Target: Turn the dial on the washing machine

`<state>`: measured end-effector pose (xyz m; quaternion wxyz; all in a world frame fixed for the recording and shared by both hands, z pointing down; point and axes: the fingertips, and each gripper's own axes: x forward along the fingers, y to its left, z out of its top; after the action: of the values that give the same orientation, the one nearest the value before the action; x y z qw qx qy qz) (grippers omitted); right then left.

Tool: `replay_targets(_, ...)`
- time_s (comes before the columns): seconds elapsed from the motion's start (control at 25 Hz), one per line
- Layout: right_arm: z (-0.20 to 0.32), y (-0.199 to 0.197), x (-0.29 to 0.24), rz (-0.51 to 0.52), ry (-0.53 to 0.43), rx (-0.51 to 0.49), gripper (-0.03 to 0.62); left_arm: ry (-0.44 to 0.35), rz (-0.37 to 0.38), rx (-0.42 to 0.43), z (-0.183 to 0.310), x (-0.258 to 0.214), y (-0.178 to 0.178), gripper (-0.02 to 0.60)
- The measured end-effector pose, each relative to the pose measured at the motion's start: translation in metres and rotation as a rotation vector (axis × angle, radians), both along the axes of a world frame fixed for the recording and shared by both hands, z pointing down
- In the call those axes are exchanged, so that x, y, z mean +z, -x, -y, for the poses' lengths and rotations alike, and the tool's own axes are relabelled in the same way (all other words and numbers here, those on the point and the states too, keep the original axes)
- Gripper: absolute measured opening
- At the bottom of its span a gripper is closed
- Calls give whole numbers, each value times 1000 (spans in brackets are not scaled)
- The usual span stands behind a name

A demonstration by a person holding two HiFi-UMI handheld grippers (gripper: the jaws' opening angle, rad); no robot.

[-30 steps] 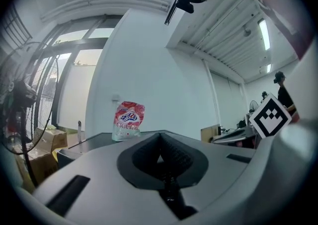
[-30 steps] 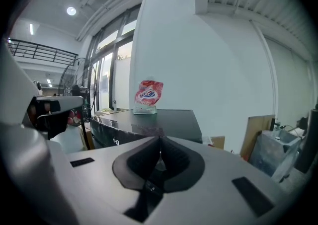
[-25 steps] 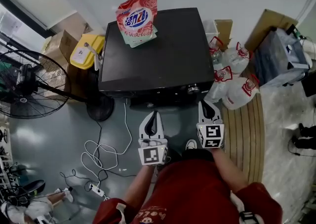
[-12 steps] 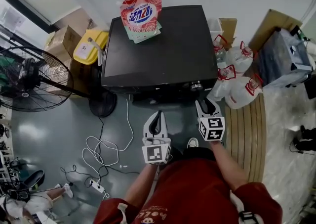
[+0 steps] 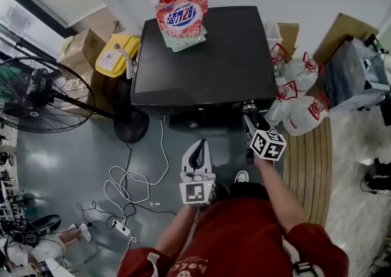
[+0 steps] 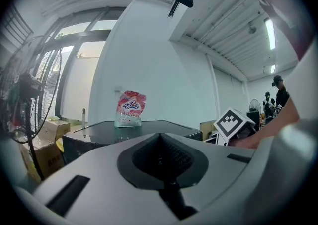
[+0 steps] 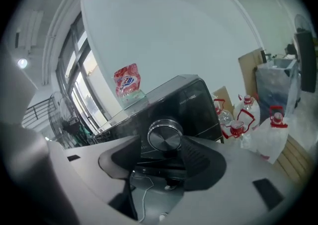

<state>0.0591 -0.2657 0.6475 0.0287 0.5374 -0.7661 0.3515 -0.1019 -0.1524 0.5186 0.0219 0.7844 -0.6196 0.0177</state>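
Note:
The black washing machine (image 5: 204,55) fills the upper middle of the head view, with its silver dial (image 5: 248,108) at the front right corner. My right gripper (image 5: 247,119) sits just in front of that dial, rolled to one side. In the right gripper view the dial (image 7: 165,134) stands between the tips of the jaws; they have just been opening, and the pads (image 7: 200,158) do not press on it. My left gripper (image 5: 198,145) hangs lower, away from the machine, its jaws (image 6: 161,139) together with nothing in them.
A red detergent pouch (image 5: 181,18) lies on the machine's far edge. A standing fan (image 5: 43,95), cardboard boxes (image 5: 82,46) and a yellow container (image 5: 116,55) stand at the left. White cables (image 5: 128,187) trail on the floor. Red-capped jugs (image 5: 299,110) and a wooden pallet (image 5: 308,166) are at the right.
The right gripper has moved up to the dial, rolled so its marker cube tilts, and opened its jaws. The left gripper has stayed about where it was.

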Motion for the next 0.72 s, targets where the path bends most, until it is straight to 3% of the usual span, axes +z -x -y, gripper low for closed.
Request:
replay_targets(0.32, 18, 1, 9, 327, 97, 114, 287, 3, 6, -5, -3, 4, 4, 9)
replay_targets(0.56, 24, 5, 16, 466, 123, 130, 275, 1, -13, -10, 0, -3, 2, 9)
replay_targets(0.72, 24, 5, 16, 450, 111, 132, 275, 4, -5, -9, 0, -3, 2, 9)
